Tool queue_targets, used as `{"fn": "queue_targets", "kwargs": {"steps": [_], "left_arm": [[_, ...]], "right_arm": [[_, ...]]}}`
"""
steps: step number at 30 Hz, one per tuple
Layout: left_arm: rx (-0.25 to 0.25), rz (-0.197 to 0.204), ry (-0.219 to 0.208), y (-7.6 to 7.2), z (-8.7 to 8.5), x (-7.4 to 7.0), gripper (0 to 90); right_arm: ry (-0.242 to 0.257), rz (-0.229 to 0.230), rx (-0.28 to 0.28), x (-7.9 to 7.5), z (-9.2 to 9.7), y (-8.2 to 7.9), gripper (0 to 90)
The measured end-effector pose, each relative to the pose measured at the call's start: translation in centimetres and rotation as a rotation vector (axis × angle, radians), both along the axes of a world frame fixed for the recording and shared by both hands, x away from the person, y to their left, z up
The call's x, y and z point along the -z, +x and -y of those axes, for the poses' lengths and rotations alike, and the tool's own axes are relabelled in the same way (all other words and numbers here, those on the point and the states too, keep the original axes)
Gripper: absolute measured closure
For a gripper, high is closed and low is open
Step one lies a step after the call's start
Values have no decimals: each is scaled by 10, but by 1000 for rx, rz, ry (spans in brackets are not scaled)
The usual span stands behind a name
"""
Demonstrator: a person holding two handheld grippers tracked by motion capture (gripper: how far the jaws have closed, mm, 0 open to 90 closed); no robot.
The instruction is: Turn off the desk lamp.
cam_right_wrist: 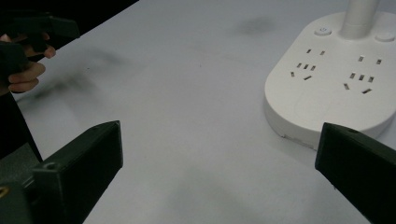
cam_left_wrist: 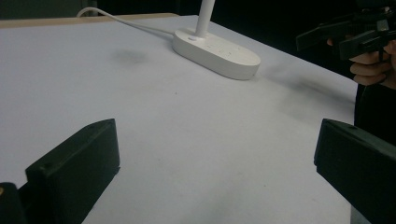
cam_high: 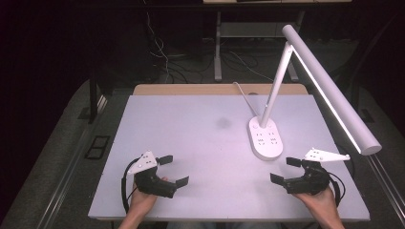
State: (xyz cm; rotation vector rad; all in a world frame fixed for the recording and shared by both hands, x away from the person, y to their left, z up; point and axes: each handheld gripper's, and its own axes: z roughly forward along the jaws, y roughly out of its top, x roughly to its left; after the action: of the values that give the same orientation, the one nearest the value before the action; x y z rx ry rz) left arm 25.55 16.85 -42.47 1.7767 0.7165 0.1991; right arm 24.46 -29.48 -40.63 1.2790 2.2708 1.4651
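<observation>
A white desk lamp stands right of the table's middle, its oval base (cam_high: 265,138) (cam_left_wrist: 217,49) (cam_right_wrist: 331,79) carrying socket holes and two buttons. Its stem leans up to a long lit bar head (cam_high: 334,95) that reaches over the right side. My left gripper (cam_high: 174,170) (cam_left_wrist: 217,177) is held near the front left, open, with bare table between its jaws. My right gripper (cam_high: 285,170) (cam_right_wrist: 219,177) is open too, just in front of the lamp base and apart from it. Each gripper view shows the other gripper farther off (cam_left_wrist: 345,35) (cam_right_wrist: 32,28).
The white table top (cam_high: 200,143) has a wooden strip along its far edge. The lamp's white cable (cam_high: 246,98) (cam_left_wrist: 121,21) runs off the back. A faint dark smudge (cam_high: 223,122) marks the middle. Dark floor, cables and table legs lie beyond.
</observation>
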Motion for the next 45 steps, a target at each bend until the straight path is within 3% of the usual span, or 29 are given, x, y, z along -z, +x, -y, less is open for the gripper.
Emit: {"fn": "queue_targets", "kwargs": {"steps": [17,33,45], "left_arm": [[25,-1,13,-2,3,0,0],[22,-1,9,-4,1,0,0],[14,-5,14,-4,1,0,0]], "right_arm": [[0,-17,-4,0,2,-1,8],[-35,-37,-28,-1,-1,1,8],[-32,-56,-37,-12,1,11,8]]}}
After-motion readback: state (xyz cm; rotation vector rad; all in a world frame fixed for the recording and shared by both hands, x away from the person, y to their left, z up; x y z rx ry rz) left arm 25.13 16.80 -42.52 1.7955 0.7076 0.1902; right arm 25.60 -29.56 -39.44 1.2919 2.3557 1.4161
